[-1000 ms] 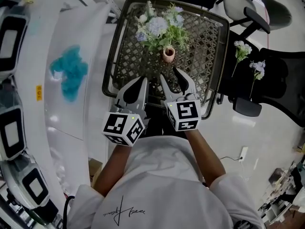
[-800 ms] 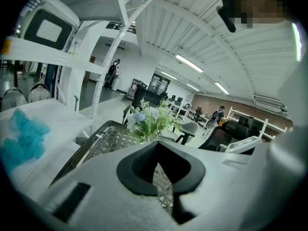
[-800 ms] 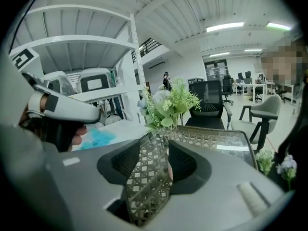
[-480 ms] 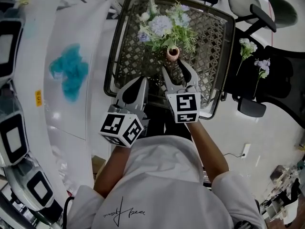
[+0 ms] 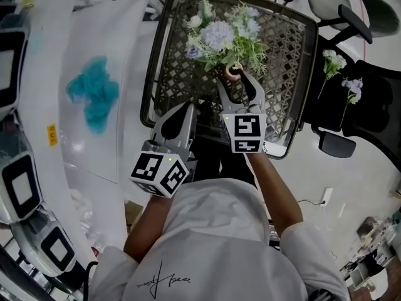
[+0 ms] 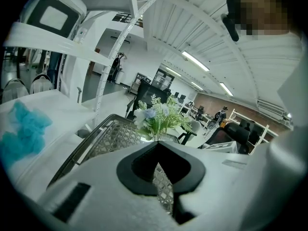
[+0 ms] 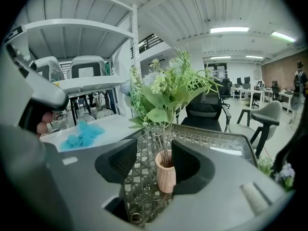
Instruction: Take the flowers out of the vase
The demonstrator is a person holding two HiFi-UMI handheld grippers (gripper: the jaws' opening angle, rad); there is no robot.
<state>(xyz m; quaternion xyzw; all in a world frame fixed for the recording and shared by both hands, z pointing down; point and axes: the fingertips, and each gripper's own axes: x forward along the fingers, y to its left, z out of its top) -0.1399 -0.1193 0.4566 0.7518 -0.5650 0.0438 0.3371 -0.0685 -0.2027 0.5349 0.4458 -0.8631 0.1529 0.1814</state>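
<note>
A small pink vase (image 5: 233,74) stands on the wicker table (image 5: 169,61) and holds a bunch of white, blue and green flowers (image 5: 227,37). My right gripper (image 5: 236,84) is open; its jaws have just been opening and now flank the vase without pressing on it. In the right gripper view the vase (image 7: 166,173) sits between the jaws of my right gripper (image 7: 154,152), close to the right one, with the flowers (image 7: 163,88) rising above. My left gripper (image 5: 188,110) hangs at the table's near edge, shut and empty. From the left gripper (image 6: 156,146) the flowers (image 6: 156,117) lie straight ahead.
A blue cloth (image 5: 93,94) lies on the white table (image 5: 125,137) at the left. Two loose flower stems (image 5: 332,60) rest on a black chair (image 5: 363,115) at the right. More office chairs stand behind the wicker table.
My right gripper has moved forward and down to the vase, and its jaws have spread wider around it. The left gripper has hardly shifted.
</note>
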